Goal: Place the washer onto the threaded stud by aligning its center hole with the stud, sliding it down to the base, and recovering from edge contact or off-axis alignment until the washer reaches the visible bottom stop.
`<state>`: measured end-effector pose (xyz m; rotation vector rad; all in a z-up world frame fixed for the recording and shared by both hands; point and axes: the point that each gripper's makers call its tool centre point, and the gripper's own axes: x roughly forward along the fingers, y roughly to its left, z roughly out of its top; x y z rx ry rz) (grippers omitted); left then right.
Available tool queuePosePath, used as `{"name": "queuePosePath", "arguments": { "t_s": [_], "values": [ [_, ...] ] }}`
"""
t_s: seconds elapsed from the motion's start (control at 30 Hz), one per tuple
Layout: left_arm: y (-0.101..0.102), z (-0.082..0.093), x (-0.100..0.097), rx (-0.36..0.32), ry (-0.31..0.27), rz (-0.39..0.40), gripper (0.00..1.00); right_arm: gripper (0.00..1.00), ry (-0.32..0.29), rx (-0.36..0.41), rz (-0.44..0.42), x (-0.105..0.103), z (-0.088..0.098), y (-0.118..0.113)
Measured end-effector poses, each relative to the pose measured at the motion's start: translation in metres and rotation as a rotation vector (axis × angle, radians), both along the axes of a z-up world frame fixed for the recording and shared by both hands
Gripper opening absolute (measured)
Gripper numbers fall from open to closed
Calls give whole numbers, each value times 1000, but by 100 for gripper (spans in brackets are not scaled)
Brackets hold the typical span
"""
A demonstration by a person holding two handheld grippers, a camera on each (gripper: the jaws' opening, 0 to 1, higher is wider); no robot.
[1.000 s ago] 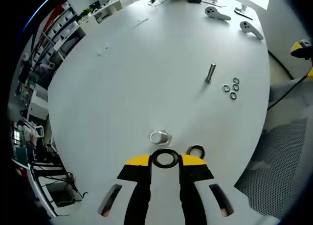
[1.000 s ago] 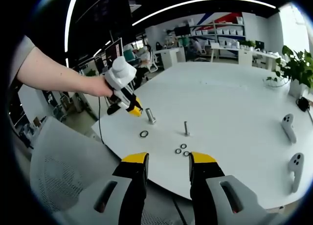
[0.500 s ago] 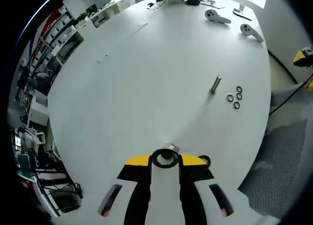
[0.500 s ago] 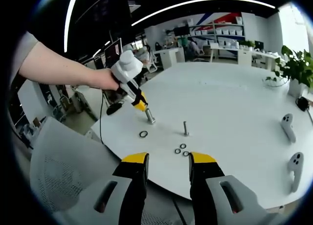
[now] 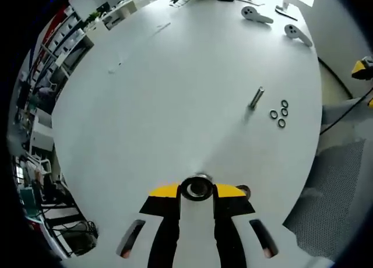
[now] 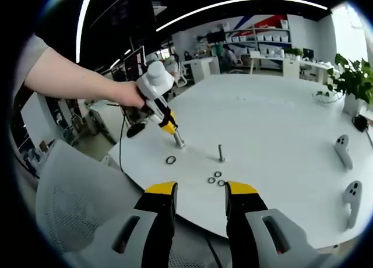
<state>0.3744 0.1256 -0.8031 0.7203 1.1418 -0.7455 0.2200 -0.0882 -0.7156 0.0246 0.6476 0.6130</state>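
My left gripper [image 5: 197, 189] is shut on a black washer [image 5: 187, 189], held flat between its yellow tips. The metal top of a threaded stud [image 5: 201, 177] shows through the washer's hole and just past its far edge. In the right gripper view, a hand holds the left gripper [image 6: 169, 127] tip-down right over that upright stud [image 6: 179, 141] near the table's edge. My right gripper [image 6: 198, 192] hangs open off the table's near edge, nothing between its jaws.
A loose washer [image 6: 171, 159] lies beside the stud. A second stud [image 5: 255, 97] stands farther on the white table [image 5: 175, 87], with three small washers [image 5: 278, 113] next to it. Two white controllers [image 5: 256, 14] lie at the far side. A mesh chair [image 6: 76, 210] stands off the table's edge.
The left gripper has carried the washer forward from just short of the stud to right over its top. The right gripper has stayed still.
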Motion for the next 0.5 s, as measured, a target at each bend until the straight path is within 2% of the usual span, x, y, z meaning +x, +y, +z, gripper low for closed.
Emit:
{"name": "queuePosePath", "arguments": {
  "t_s": [0.5],
  "values": [
    [-2, -8, -1, 1, 24, -1, 19, 34, 4, 10, -4, 0, 0, 0]
  ]
}}
